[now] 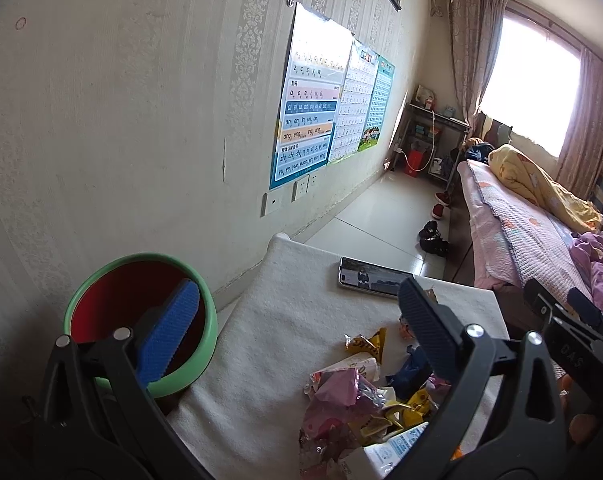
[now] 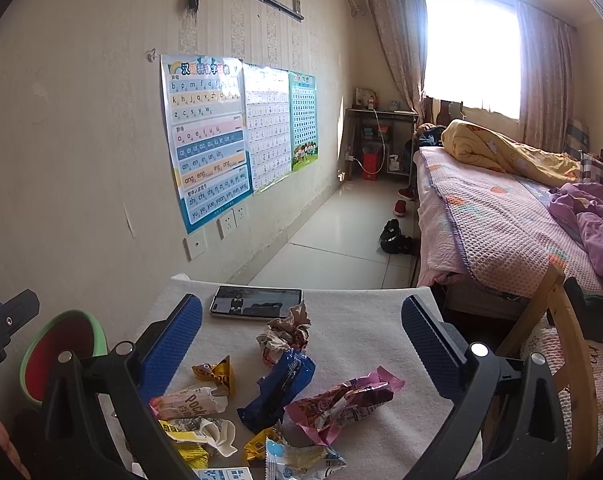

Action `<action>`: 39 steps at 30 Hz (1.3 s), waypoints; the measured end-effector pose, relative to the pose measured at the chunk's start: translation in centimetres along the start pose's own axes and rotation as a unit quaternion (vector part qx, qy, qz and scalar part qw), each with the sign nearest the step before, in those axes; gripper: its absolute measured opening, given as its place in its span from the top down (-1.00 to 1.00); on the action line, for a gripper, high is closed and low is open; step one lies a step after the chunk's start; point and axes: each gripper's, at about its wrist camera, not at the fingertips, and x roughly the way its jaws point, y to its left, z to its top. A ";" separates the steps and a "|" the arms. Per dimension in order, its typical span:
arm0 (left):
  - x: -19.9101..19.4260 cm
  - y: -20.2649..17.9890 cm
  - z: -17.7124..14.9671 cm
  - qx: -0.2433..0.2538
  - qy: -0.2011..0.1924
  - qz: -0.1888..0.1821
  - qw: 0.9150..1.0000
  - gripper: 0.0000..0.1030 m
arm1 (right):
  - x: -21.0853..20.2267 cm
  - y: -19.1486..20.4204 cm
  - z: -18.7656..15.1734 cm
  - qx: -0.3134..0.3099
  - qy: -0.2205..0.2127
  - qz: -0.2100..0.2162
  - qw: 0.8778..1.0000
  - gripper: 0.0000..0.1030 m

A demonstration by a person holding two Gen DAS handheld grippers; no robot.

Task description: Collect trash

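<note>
Nearest the cameras, both grippers hover above the bench with their jaws spread wide and nothing between them: the right gripper [image 2: 301, 344] straddles the litter, while the left gripper [image 1: 297, 328] has one blue pad over the bin. The trash is a loose pile of wrappers [image 2: 261, 408] on the white cloth of the bench [image 2: 361, 320]: a blue packet [image 2: 279, 388] in the middle, a pink-and-brown bag [image 2: 345, 400] just right of it, a yellow wrapper [image 2: 217, 372] to the left, and a crumpled brown wad [image 2: 287, 334] behind. The green-rimmed bin [image 1: 141, 320] with a red inside stands just beside the bench's left edge. Judging by the pose, no piece is yet picked; a good start would be to descend on a single raised fold, such as the blue packet, close fully, and avoid dragging neighbours. Farther back, a phone [image 2: 257, 302] lies near the wad and should be left alone. Beyond are the bed [image 2: 501, 216] and window.
</note>
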 end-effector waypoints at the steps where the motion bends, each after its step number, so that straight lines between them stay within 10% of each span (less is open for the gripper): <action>1: 0.0 0.0 0.0 0.000 0.000 0.000 1.000 -0.89 | 0.0 0.0 0.1 0.000 0.000 0.000 1.000 -0.86; 39: -0.4 -0.2 -0.2 0.003 0.002 -0.002 1.000 -0.89 | -0.3 -0.3 0.3 -0.003 -0.001 -0.005 1.000 -0.87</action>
